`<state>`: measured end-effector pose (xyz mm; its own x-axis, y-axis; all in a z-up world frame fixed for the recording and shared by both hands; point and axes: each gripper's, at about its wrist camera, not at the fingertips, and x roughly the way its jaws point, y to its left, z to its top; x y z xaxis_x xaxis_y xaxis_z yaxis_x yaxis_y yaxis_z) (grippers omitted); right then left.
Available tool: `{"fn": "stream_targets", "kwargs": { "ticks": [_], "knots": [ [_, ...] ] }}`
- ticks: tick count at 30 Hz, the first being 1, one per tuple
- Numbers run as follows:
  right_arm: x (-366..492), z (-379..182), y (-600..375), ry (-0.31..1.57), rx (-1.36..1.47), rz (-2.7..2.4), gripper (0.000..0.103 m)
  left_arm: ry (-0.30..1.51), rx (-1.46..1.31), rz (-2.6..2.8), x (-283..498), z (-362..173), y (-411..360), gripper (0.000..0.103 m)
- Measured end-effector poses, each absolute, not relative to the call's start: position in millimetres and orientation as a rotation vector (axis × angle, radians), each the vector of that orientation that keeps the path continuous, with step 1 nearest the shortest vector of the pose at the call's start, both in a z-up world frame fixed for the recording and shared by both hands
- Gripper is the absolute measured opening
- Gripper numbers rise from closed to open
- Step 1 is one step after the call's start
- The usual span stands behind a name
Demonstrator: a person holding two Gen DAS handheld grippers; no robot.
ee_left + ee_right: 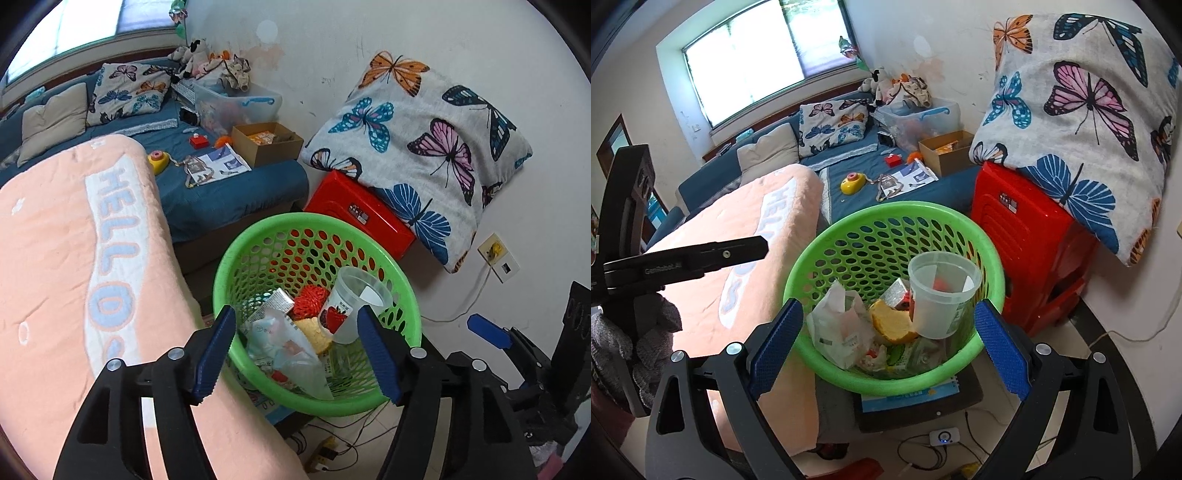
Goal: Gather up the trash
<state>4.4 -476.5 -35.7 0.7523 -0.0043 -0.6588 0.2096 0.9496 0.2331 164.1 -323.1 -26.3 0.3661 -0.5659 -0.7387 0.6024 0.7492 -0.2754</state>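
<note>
Green perforated basket (400, 280) is our landmark, sitting on a blue-covered book (912, 397). Inside it we see a clear strawberry-print cup (345, 308) upright against the far-right wall, a yellow sponge-like chunk (892, 323) touching the cup, a crumpled white wrapper (840, 328) left of that, and red netting (310, 299) behind. Our left gripper (297, 354) hangs over the basket's near rim, jaws spread, nothing pinched. Our right gripper (886, 347) likewise, spread wide and empty. Peach blanket (55, 258) lies left of the basket, red plastic stool (1030, 251) right.
</note>
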Motion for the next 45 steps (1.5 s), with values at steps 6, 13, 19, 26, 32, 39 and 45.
{"fn": "stream_targets", "kwargs": {
  "ticks": [6,13,19,26,32,39,45],
  "knots": [
    [4,-33,-461,0.703,0.298,-0.094,0.093,0.883,0.031,-0.713,157,-19,-294,0.078],
    [8,-26,-430,0.685,0.255,-0.064,0.093,0.828,0.019,-0.642,148,-9,-246,0.085],
    [13,-21,-395,0.670,0.226,-0.025,0.094,0.799,0.009,-0.562,141,-3,-195,0.091],
    [15,-14,-359,0.649,0.214,0.014,0.094,0.758,0.009,-0.454,129,2,-135,0.094],
    [14,-10,-333,0.636,0.199,0.034,0.095,0.737,0.023,-0.375,115,0,-94,0.094],
    [11,-7,-309,0.610,0.160,0.059,0.098,0.695,0.004,-0.291,97,1,-56,0.094],
    [12,-8,-290,0.598,0.163,0.098,0.098,0.655,-0.009,-0.228,81,4,-29,0.094]
  ]
}}
